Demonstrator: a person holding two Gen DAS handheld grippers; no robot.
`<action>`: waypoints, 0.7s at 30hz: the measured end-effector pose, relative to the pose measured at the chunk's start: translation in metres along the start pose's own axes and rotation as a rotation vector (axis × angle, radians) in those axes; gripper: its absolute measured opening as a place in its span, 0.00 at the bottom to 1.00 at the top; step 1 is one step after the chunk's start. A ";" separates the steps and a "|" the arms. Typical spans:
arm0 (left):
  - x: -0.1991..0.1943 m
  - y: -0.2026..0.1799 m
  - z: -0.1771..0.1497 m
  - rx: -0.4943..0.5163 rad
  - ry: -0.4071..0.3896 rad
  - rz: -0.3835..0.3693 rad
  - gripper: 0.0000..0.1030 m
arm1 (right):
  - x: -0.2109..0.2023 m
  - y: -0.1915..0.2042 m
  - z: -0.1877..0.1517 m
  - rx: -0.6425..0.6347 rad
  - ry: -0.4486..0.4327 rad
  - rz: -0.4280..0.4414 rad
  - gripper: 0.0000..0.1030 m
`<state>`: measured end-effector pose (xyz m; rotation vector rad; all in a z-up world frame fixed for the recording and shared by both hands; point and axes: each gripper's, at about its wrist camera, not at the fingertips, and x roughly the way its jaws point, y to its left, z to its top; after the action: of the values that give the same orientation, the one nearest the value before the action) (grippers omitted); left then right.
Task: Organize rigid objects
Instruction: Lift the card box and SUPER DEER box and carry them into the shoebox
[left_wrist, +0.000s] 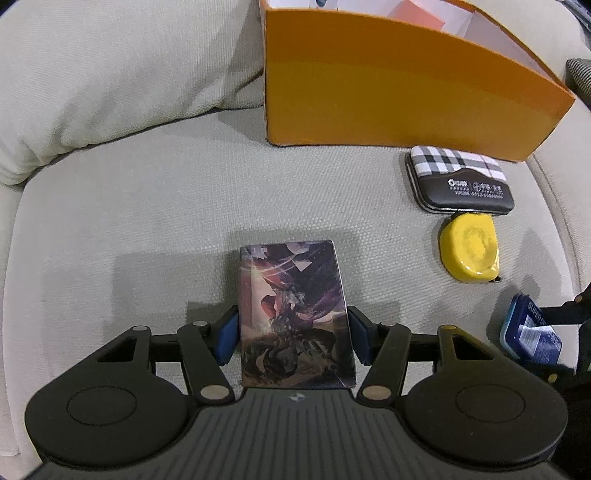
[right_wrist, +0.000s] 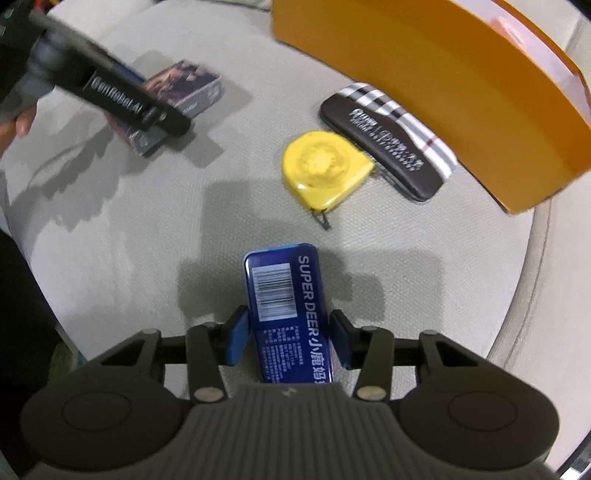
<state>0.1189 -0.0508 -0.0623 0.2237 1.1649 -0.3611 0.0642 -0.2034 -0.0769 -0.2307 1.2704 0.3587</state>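
My left gripper (left_wrist: 293, 336) is shut on a dark illustrated card box (left_wrist: 293, 314), its blue pads against both long sides, just above the beige sofa seat. My right gripper (right_wrist: 290, 338) is shut on a blue "SUPER DEER" tin (right_wrist: 286, 295), held low over the seat. The tin also shows at the right edge of the left wrist view (left_wrist: 528, 328). The card box and the left gripper show at the upper left of the right wrist view (right_wrist: 184, 92). An open orange box (left_wrist: 388, 92) stands at the back, also in the right wrist view (right_wrist: 443, 85).
A plaid-and-black case (left_wrist: 458, 179) and a yellow tape measure (left_wrist: 469, 249) lie on the seat in front of the orange box; both show in the right wrist view, case (right_wrist: 388, 147), tape (right_wrist: 321, 166). A sofa back cushion (left_wrist: 110, 74) rises at the left.
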 end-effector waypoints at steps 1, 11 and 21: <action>-0.001 0.001 0.000 -0.002 -0.003 -0.004 0.66 | -0.003 -0.004 0.001 0.018 -0.007 0.004 0.47; -0.032 0.000 0.005 -0.020 -0.061 -0.037 0.66 | -0.049 -0.040 0.018 0.224 -0.124 0.065 0.47; -0.075 -0.009 0.024 -0.037 -0.152 -0.091 0.65 | -0.106 -0.068 0.046 0.328 -0.280 0.066 0.47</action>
<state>0.1101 -0.0551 0.0163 0.1092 1.0325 -0.4286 0.1046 -0.2638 0.0358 0.1376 1.0427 0.2243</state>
